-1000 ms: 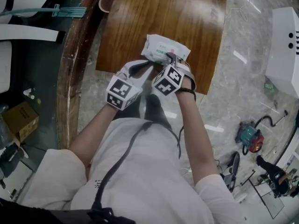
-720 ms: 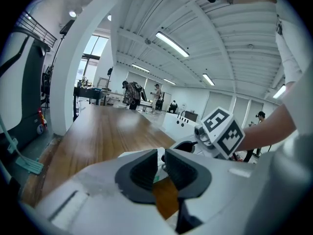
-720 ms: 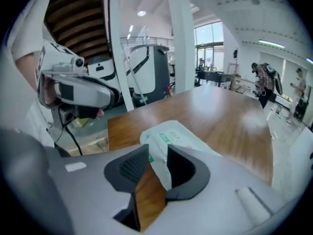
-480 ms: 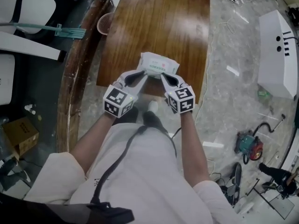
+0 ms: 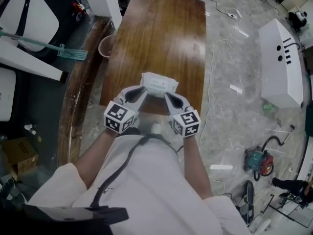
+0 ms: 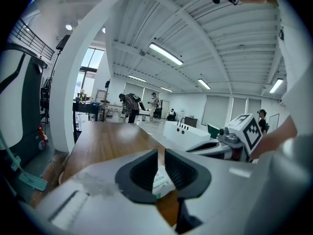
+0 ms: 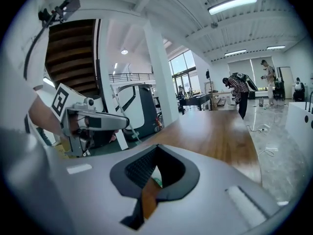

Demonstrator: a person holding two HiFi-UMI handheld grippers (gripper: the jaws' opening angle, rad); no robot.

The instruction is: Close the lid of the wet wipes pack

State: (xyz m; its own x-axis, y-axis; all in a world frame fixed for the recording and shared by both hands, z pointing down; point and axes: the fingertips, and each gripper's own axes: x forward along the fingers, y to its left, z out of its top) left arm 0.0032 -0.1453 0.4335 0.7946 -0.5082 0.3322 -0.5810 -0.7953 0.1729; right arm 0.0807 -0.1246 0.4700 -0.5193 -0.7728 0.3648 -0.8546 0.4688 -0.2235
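Cardboard box (image 5: 18,154), brown, on the dark floor far left; above it a long teal-handled floor tool (image 5: 58,50) lying at a slant. Pale pink round bucket (image 5: 106,46) just beside the left edge of the glossy brown wooden table (image 5: 156,28). A person in a white short-sleeved shirt (image 5: 146,185) stands at the table's near end, a gripper in each hand. The left gripper (image 5: 142,89), grey with black pads and a black-and-white marker cube at its rear, points away from the person, its tips on the near left corner of the pack. In the left gripper view its jaws stand narrow, only a thin slot apart, with the pack's white and green film in that slot, so it looks pinched. The white soft wet wipes pack with green print (image 5: 159,84) sits between the two grippers' tips, over the near end of the table; whether it touches the wood or hangs just above it I cannot tell, and the lid is too small to read. The right gripper (image 5: 167,95), same build, meets the pack's near right corner. In the right gripper view its jaws are closed tip to tip, with a sliver of the pack's edge showing between the pads. Further right, on the pale marbled floor, stands a white blocky cabinet with black slots (image 5: 279,62), and nearer the person a teal and red vacuum cleaner (image 5: 258,159) with a dark hose.
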